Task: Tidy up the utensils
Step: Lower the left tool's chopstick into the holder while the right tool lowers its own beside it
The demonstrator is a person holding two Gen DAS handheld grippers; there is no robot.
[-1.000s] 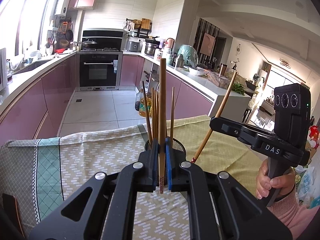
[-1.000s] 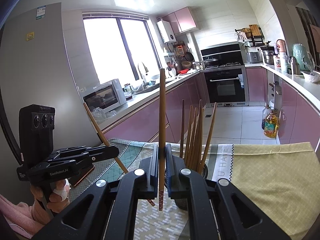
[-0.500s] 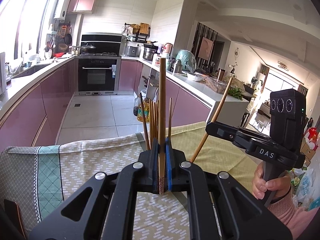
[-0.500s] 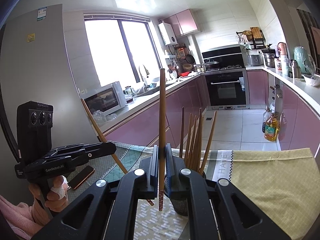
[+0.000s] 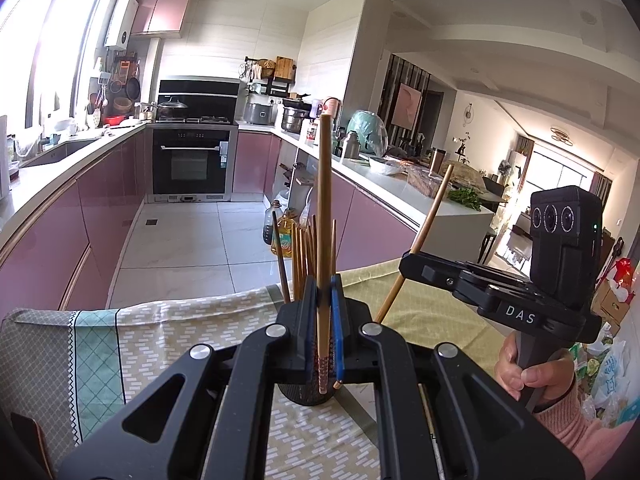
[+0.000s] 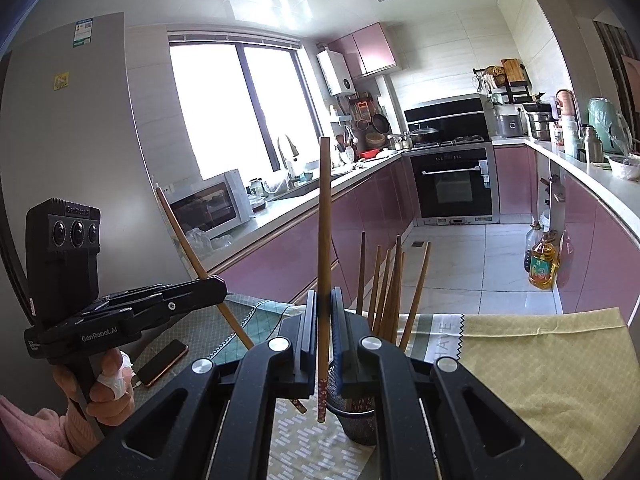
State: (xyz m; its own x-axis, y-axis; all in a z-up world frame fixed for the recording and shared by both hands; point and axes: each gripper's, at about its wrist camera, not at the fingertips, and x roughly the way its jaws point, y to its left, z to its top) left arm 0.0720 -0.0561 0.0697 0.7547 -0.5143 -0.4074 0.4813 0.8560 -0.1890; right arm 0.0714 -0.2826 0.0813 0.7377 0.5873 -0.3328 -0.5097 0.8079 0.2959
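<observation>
My left gripper (image 5: 323, 294) is shut on a wooden chopstick (image 5: 325, 200) that stands upright between its blue pads. Just behind it a black mesh holder (image 5: 298, 394) on the tablecloth carries several chopsticks (image 5: 305, 256). My right gripper (image 6: 323, 304) is shut on a second upright chopstick (image 6: 325, 232), with the holder (image 6: 356, 420) and its chopsticks (image 6: 386, 284) close behind to the right. Each gripper shows in the other's view, its chopstick slanted: the right gripper (image 5: 406, 266) and the left gripper (image 6: 218, 284).
A patterned green and yellow tablecloth (image 5: 160, 336) covers the table. A phone (image 6: 162, 362) lies near the hand (image 6: 108, 396) that holds the left gripper. Pink kitchen cabinets, an oven (image 5: 191, 162) and oil bottles (image 6: 540, 260) on the floor lie beyond the table's far edge.
My left gripper has risen a little with its chopstick, so the holder sits lower in its view. The right gripper has held still with its chopstick.
</observation>
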